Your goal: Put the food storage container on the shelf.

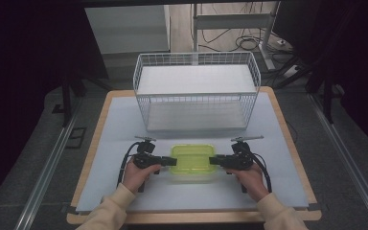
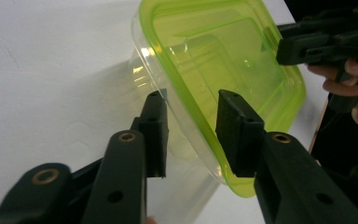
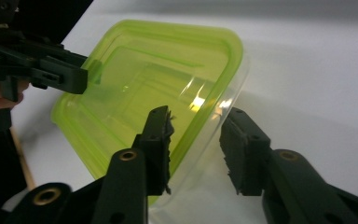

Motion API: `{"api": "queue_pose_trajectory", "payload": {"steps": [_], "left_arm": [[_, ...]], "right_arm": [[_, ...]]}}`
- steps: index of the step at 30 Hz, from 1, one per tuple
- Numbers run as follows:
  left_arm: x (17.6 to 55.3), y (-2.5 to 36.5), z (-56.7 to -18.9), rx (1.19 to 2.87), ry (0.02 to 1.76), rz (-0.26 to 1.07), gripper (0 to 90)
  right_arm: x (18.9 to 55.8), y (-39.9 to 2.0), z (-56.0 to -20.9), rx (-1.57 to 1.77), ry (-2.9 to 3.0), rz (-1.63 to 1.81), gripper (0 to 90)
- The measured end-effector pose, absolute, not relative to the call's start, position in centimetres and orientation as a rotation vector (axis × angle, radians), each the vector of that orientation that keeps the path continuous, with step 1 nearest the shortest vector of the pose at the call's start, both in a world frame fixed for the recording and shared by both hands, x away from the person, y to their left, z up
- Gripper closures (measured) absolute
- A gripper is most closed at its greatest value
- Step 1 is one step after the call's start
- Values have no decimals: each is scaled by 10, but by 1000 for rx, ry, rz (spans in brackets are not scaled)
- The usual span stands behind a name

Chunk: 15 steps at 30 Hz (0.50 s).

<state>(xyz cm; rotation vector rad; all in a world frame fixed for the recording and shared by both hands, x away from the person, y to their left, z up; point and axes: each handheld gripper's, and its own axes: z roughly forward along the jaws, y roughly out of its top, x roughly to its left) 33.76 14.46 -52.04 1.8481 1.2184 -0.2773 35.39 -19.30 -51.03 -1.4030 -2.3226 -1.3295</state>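
A clear plastic box with a green lid (image 1: pixel 192 162) sits flat on the white counter (image 1: pixel 124 120), near the person's edge and in front of a white wire basket (image 1: pixel 196 91) that stands farther back with its open top up. The person's two hands come in from below, one at each short end of the box. The left gripper (image 1: pixel 168 160) reaches in from the box's left end; in the left gripper view its two black fingers (image 2: pixel 154 126) stand on either side of the lid's rim (image 2: pixel 205 126), one outside against the clear wall and one over the green lid, with the edge of the box between them. A narrow gap shows at the outer finger, so I cannot tell whether the pads already press on the rim. The right gripper (image 1: pixel 213 160) mirrors it at the right end; in the right gripper view one finger (image 3: pixel 158 140) lies over the green lid and the other is beside the clear wall, apart from it by a visible gap, so these fingers bracket the rim without being clamped on it. Each gripper view also shows the other gripper (image 2: pixel 326 44) at the far end of the box, its tip at the lid's edge.
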Motion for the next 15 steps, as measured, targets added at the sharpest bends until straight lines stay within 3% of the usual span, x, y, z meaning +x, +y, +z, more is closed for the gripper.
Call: {"api": "queue_pose_trajectory", "payload": {"steps": [9,15], "left_arm": [[327,145,-512,1836,1203,-199,774],[322,146,-509,1830,1190,-181,802]], "right_arm": [[347,-198,-502,-1443,-2222,-1392,790],[342,-197,-497,-1429,-2240,-1422,805]]}}
